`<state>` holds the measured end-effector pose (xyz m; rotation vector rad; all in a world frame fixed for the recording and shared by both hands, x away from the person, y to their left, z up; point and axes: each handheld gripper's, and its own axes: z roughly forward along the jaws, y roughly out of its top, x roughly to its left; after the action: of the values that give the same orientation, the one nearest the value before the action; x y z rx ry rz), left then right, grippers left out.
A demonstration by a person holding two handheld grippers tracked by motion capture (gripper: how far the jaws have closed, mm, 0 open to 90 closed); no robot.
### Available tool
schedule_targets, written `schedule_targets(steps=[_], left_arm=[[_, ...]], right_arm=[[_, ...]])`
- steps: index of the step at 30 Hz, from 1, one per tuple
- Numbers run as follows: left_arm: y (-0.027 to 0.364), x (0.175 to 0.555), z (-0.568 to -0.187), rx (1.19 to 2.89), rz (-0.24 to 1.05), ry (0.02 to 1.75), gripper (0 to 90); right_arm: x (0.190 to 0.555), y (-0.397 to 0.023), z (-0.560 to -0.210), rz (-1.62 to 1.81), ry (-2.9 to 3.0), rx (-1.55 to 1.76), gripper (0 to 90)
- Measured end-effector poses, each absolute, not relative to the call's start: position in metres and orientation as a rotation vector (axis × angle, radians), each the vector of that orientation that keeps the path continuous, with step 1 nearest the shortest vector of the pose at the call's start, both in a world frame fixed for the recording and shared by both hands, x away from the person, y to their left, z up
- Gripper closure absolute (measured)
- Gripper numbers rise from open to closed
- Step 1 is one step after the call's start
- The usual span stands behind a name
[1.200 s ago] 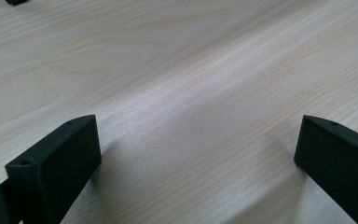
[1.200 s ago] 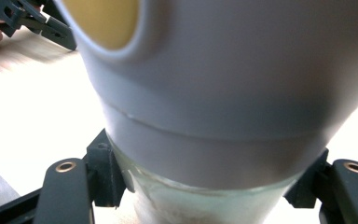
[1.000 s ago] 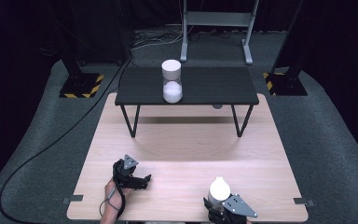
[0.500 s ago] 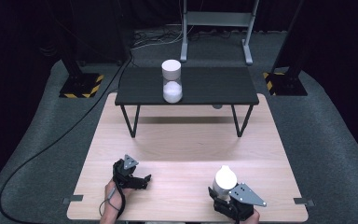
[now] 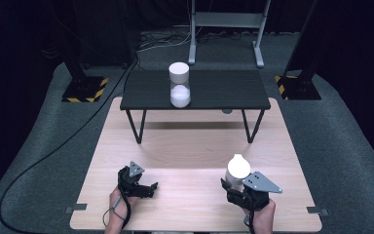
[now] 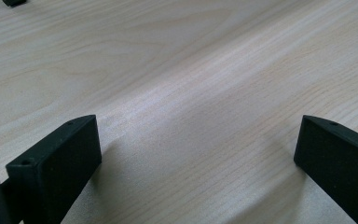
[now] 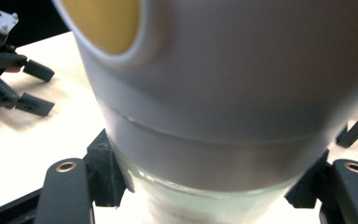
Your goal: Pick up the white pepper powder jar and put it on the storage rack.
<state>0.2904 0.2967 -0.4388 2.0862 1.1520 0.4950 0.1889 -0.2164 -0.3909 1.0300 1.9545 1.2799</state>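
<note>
Both grippers are black. The left gripper [image 5: 148, 188] and the right gripper [image 5: 230, 187] each carry a grey three-cornered plate with small holes. Brass-ringed screw holes mark the right one's jaw arms; a thin cable trails from the left.

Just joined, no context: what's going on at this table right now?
A person works two handheld grippers at a light wooden table. The right gripper is shut on a white container with a hole in its rounded top, held above the tabletop. The left gripper sits open and empty near the front edge. A clear jar with a white lid, part-filled with something white, stands on the small black table behind.
</note>
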Motion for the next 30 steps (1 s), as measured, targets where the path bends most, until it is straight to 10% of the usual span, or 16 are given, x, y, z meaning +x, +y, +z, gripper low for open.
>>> schedule_targets(steps=[30], left_arm=[[0.297,0.29,-0.439,2.086,0.495,1.153,0.2]], right_arm=[[0.229,-0.217,-0.35,1.262,1.952,0.989,30.4]])
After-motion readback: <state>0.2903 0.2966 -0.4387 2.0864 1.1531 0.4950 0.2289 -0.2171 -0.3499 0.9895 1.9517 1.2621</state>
